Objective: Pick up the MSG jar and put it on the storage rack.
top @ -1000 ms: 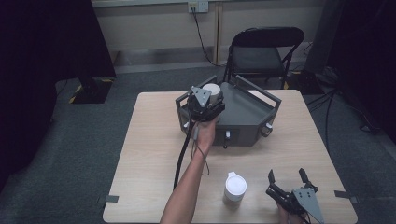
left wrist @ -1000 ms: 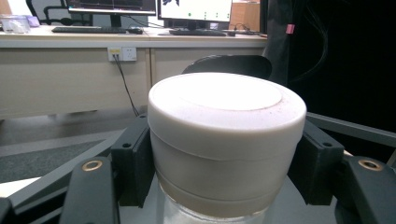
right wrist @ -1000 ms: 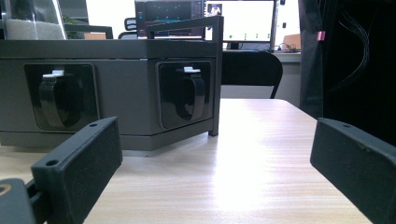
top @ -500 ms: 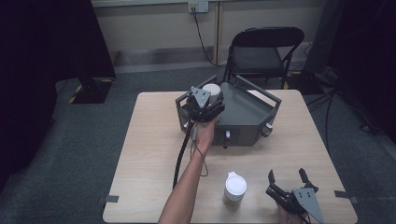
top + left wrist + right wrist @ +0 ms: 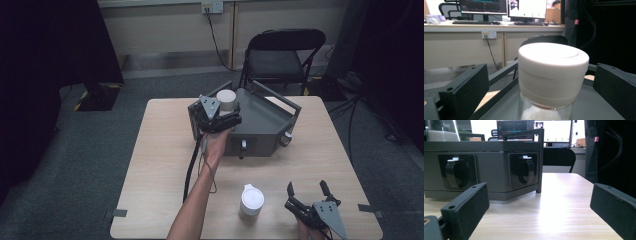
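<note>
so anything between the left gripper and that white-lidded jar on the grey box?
Nothing visible. The white-lidded jar sits directly between the left gripper's open jaws, on the grey box, with clear gaps on both sides.

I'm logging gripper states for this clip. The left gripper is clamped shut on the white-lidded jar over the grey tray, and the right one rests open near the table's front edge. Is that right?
Not quite. The left gripper is open, not clamped: in the left gripper view its jaws stand apart on either side of the jar without touching it. The rest holds: the jar is over the grey tray, and the right gripper rests open near the table's front edge.
</note>
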A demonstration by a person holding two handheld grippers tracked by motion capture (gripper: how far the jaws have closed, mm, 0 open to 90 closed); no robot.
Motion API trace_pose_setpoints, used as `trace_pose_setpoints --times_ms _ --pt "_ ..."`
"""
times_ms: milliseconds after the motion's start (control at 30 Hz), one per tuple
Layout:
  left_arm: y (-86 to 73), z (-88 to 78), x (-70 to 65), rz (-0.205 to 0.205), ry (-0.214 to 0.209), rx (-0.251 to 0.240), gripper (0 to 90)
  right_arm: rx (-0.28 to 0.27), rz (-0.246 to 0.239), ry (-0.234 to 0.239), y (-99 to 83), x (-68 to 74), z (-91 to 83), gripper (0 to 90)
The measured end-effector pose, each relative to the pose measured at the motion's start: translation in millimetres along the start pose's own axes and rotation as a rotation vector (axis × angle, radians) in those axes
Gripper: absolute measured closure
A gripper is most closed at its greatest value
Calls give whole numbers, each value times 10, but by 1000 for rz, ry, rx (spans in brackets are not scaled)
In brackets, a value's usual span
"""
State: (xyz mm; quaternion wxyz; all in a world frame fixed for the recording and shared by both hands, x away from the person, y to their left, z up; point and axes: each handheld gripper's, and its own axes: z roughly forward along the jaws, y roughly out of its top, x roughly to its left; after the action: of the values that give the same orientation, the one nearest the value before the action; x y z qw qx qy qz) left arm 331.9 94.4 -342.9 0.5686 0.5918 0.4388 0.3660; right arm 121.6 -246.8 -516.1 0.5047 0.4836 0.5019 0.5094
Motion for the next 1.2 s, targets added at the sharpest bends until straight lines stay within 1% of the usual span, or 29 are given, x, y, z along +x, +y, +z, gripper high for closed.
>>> trace_pose_setpoints --times_ms 67,100,167,200,300,367,433,500,600,667,767,800,833,867,933,967,1000,1067,1133,1167,1200 --pt "-16 -57 18 -7 2 -14 1 0 0 -1 0 1 1 8" --pt "-45 -102 10 -2 9 -32 7 0 0 -2 0 3 0 8" --pt "-95 -187 -21 14 28 -52 14 0 0 -5 0 8 0 8" --pt "-119 -226 -12 10 24 -58 14 0 1 -5 0 9 0 8" --pt "-181 -334 21 -26 17 -66 13 0 1 -5 0 9 0 8" --pt "-213 -387 32 -26 17 -71 13 0 0 -5 1 9 0 8" --pt "-207 -425 57 -35 18 -68 13 1 0 -6 1 10 0 8" --pt "-213 -483 74 -27 23 -87 12 0 0 -6 0 12 0 8" --pt "-219 -579 107 -46 9 -106 12 0 1 -7 0 13 1 8" --pt "-266 -651 102 -45 13 -125 11 0 2 -8 1 14 1 9" --pt "-330 -718 144 -56 6 -126 12 0 0 -8 0 15 0 8" --pt "-331 -729 166 -55 6 -114 11 0 -1 -7 0 13 1 8" --pt "-331 -729 166 -55 6 -114 10 0 -1 -7 0 13 1 8" --pt "-344 -781 203 -75 13 -101 4 0 -1 -7 0 12 1 8" --pt "-397 -869 218 -68 22 -117 2 0 0 -7 0 13 0 8" --pt "-452 -932 207 -62 32 -138 2 0 0 -8 0 14 0 8" --pt "-452 -932 207 -62 32 -138 2 0 0 -8 0 14 0 8" --pt "-505 -1038 220 -39 23 -141 0 0 0 -7 -1 13 0 8" --pt "-557 -1103 211 -23 38 -148 0 0 0 -5 1 10 0 8" --pt "-585 -1136 204 -23 51 -150 0 0 1 -5 1 10 1 8" --pt "-609 -1165 181 -14 70 -149 0 0 0 -6 1 11 0 9"
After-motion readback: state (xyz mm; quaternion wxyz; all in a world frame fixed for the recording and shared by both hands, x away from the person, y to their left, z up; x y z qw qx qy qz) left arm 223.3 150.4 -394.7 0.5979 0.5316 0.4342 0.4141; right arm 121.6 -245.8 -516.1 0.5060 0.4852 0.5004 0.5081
